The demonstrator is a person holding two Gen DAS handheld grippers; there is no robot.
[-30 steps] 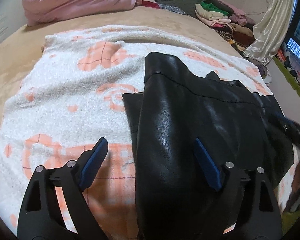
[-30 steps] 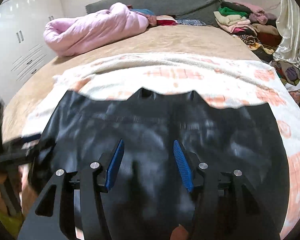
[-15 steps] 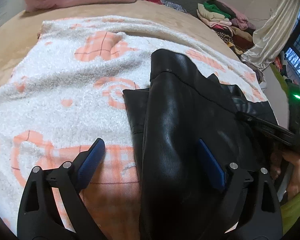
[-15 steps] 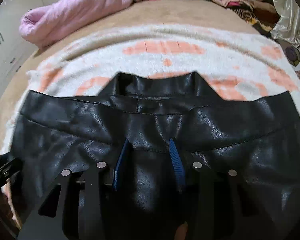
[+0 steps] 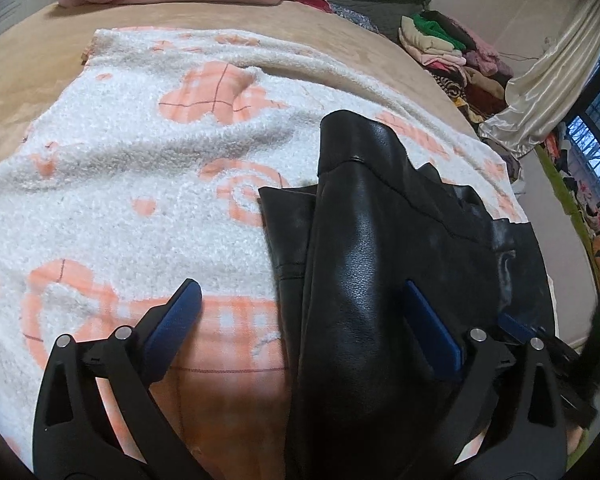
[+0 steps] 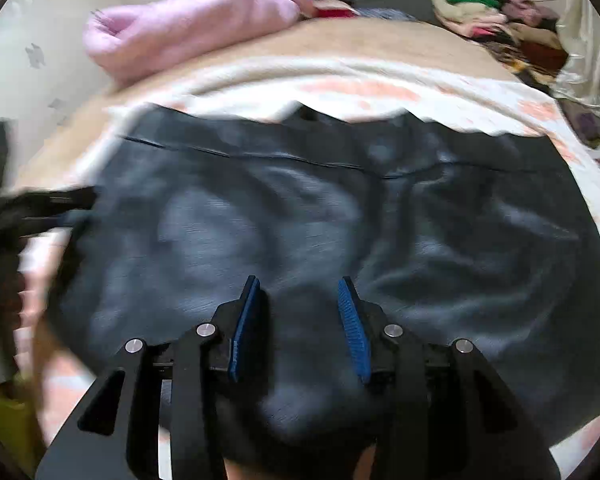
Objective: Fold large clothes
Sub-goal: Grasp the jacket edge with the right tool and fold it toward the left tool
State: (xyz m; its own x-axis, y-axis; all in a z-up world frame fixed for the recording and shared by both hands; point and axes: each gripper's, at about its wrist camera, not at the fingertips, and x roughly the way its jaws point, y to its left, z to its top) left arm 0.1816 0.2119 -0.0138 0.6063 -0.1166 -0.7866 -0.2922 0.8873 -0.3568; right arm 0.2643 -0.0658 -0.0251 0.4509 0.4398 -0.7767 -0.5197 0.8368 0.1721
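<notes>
Jacket (image 5: 364,264), black and leather-like, is spread on a white blanket (image 5: 140,184) with orange patches, which covers a tan bed (image 5: 28,64). In the left wrist view one part of it is folded over as a long glossy ridge running away from the camera. The left gripper (image 5: 300,316) is seen spread wide, its jaws having just been opening; that ridge lies between them, with one blue pad over the blanket and the other over the leather, and no pinch is seen. In the right wrist view, blurred by motion, the jacket is seen broad and flat with its collar at the far edge. The right gripper (image 6: 298,312) is held partly apart over the near hem with dark leather between the pads; whether it is pinched cannot be told. A pink quilt (image 6: 188,24) is bundled at the bed's far end, and piled clothes (image 5: 452,48) lie beside a pale curtain (image 5: 548,84).
</notes>
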